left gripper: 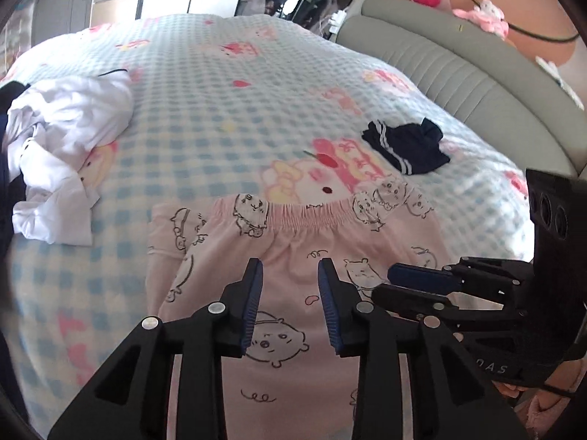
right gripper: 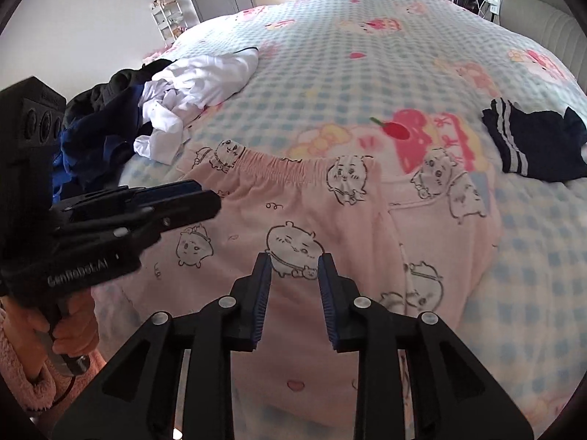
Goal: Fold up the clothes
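Pink pajama pants [left gripper: 293, 293] with cartoon animal prints lie flat on the bed, elastic waistband at the far side; they also show in the right wrist view [right gripper: 312, 227]. My left gripper [left gripper: 290, 271] is open and empty, hovering just above the middle of the pants. My right gripper [right gripper: 295, 264] is open and empty above the pants too. In the left wrist view the right gripper [left gripper: 422, 282] enters from the right, close beside the left one. In the right wrist view the left gripper [right gripper: 190, 198] enters from the left.
The bed has a blue-checked cartoon blanket [left gripper: 238, 110]. A crumpled white garment [left gripper: 69, 139] lies at the left on dark blue clothes [right gripper: 95, 135]. A folded navy garment with white stripes [left gripper: 403, 146] lies at the right [right gripper: 535, 143]. A grey padded headboard [left gripper: 458, 62] is far right.
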Available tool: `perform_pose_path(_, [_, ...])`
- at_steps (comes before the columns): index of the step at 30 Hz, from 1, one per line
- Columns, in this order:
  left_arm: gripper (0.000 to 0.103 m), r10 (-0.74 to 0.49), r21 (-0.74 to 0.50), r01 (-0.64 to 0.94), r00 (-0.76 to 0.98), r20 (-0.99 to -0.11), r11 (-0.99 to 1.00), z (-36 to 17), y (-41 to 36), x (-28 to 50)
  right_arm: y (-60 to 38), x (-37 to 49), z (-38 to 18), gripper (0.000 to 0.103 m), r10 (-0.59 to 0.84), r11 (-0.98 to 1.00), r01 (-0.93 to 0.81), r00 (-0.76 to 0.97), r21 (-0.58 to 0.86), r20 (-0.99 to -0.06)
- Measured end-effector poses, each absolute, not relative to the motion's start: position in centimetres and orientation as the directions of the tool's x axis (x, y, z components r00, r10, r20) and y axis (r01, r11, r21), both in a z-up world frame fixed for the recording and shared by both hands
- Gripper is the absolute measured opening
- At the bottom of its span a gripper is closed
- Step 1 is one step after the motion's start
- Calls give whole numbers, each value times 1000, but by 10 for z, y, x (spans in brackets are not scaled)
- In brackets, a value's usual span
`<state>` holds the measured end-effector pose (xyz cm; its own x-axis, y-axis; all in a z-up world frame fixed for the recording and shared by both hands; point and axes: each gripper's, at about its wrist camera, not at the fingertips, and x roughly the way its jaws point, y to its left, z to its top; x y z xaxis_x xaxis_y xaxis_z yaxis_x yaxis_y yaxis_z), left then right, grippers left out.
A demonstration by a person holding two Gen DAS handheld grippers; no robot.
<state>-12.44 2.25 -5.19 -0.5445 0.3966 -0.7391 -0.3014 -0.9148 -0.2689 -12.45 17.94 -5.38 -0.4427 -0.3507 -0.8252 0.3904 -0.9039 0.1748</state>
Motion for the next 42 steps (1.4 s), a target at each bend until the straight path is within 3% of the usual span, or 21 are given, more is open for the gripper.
perform_pose_path(5, [36,298,-191,-254,-501,-812,-948,-76,36,-139,171,-134,-76,26,-258,-934,339,-415,115,-872])
perform_pose_path(16, [36,321,-300,-123,-494,-808,-946,-79,-2,-164,176,-136,-71,26,-208,-950,299,-410,85,-888])
perform_pose_path(18, [37,280,-253,-124,-540,-794,-959,-62,1,-151,177,-134,-68,26,-203,-952,295,-413,80,-888])
perform_pose_path(20, [46,300,-261,-151,-574,-762,-953,-46,3,-132,179,-129,-63,33,-225,-952,286,-406,110,-886])
perform_pose_path(22, [46,331,-292,-164,-583,-742,-942,-39,2,-115,182,-120,-57,41,-281,-944,281,-405,174,-870])
perform_pose_path(28, [46,435,-420,-162,-550,-713,-893,-62,-11,-80,196,-95,-63,41,-303,-945,249,-415,213,-858])
perform_pose_path(31, [46,527,-522,-192,-570,-630,-831,-61,-17,-70,213,-84,-71,41,-296,-951,215,-409,224,-864])
perform_pose_path(35, [47,511,-465,-235,-549,-661,-854,-59,4,-68,225,-74,-52,41,-342,-939,121,-419,321,-841])
perform_pose_path(37, [47,469,-408,-236,-535,-703,-882,-63,15,-68,213,-71,-46,42,-361,-933,176,-437,315,-824])
perform_pose_path(40, [46,352,-278,-217,-506,-788,-936,-75,32,-67,192,-69,-68,43,-226,-965,225,-438,137,-870])
perform_pose_path(42, [45,270,-189,-204,-521,-810,-960,-74,31,-62,196,-62,-78,42,-217,-967,217,-435,132,-874])
